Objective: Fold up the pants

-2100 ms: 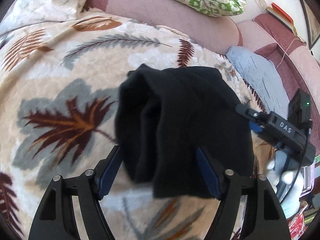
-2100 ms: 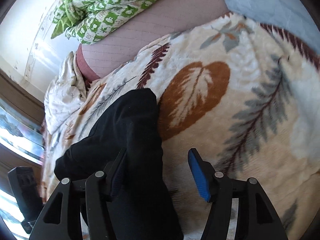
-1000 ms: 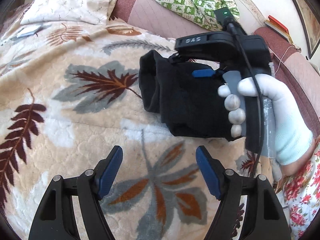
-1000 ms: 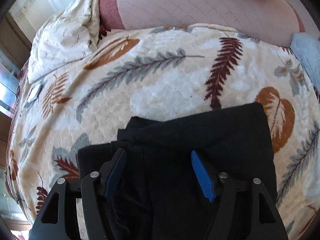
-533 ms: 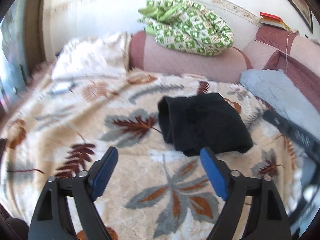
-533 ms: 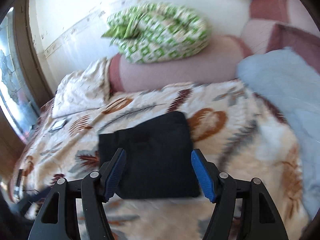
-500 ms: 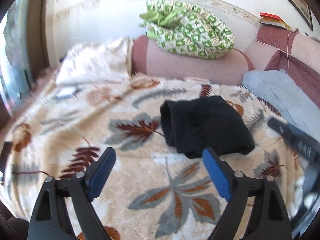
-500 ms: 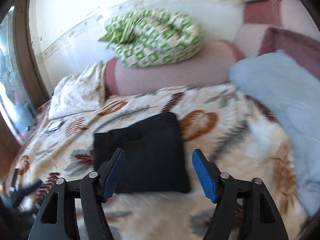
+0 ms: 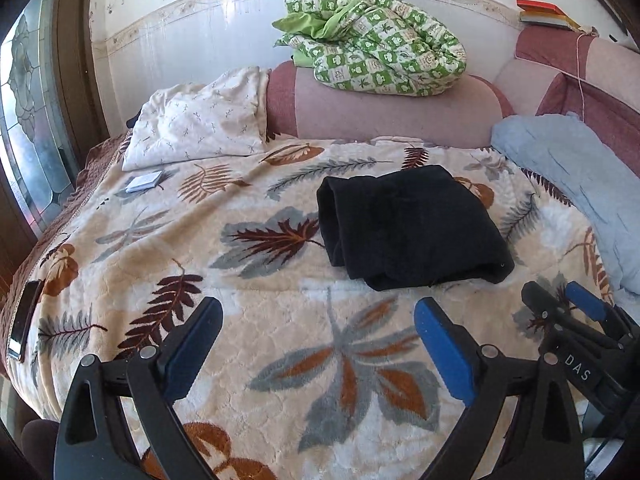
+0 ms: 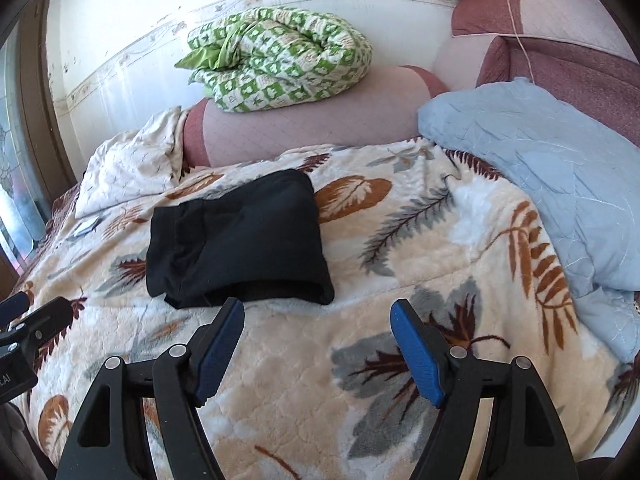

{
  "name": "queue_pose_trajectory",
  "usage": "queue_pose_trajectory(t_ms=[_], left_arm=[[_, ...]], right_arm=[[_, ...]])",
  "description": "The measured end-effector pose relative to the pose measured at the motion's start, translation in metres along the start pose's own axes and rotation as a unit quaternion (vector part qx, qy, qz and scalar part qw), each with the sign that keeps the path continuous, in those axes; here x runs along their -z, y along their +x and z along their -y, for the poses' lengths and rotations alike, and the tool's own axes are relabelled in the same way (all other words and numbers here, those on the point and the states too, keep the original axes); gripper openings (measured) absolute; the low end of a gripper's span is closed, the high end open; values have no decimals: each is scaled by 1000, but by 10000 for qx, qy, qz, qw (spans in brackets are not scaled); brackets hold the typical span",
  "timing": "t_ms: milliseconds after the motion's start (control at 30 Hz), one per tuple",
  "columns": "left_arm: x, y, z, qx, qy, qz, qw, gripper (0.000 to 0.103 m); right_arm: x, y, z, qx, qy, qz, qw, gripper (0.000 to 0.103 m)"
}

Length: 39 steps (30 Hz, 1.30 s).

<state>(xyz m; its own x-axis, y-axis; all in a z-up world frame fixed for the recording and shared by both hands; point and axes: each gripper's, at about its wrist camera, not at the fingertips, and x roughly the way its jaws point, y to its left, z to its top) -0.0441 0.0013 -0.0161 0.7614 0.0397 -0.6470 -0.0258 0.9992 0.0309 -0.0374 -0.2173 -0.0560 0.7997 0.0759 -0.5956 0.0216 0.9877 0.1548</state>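
Observation:
The black pants lie folded into a compact rectangle on the leaf-patterned blanket; they also show in the right wrist view. My left gripper is open and empty, hovering well short of the pants. My right gripper is open and empty, also held back from the pants. The right gripper shows at the right edge of the left wrist view, and the left one at the left edge of the right wrist view.
A green checked quilt sits on a pink bolster at the back. A light blue blanket lies to the right, a white pillow at back left. A phone lies at the bed's left edge.
Both grippers have let go of the pants and pulled back and up from them. The pants stay folded on the blanket.

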Motion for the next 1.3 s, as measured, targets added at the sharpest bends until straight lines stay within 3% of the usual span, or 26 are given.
queue_pose_trajectory(t_ms=[233, 500, 700, 800, 967, 1233, 1267, 1300], left_arm=[[5, 6, 0, 112, 1, -153, 9998, 96], [14, 26, -19, 344, -417, -526, 9972, 96], [21, 35, -39, 362, -635, -539, 9959, 96], [26, 42, -54, 404, -818, -601, 9940, 96], [32, 49, -85, 455, -1214, -611, 9897, 96], [31, 57, -138, 665, -2069, -626, 9741, 96], [31, 57, -142, 701, -2153, -638, 9719, 96], [31, 58, -146, 722, -2228, -643, 9701, 96]], right_arm=[[5, 4, -4, 2, -26, -132, 9999, 81], [12, 12, -8, 32, -71, -278, 9996, 81], [2, 12, -24, 6, -336, -297, 9990, 81], [-26, 11, -51, -256, -708, -244, 9969, 82], [-63, 42, -110, -627, -1430, -650, 9856, 84], [-64, 115, -203, 50, -2789, -1072, 9543, 82], [-68, 127, -209, 142, -2773, -1159, 9537, 77], [-72, 139, -214, 178, -2681, -1285, 9546, 65]])
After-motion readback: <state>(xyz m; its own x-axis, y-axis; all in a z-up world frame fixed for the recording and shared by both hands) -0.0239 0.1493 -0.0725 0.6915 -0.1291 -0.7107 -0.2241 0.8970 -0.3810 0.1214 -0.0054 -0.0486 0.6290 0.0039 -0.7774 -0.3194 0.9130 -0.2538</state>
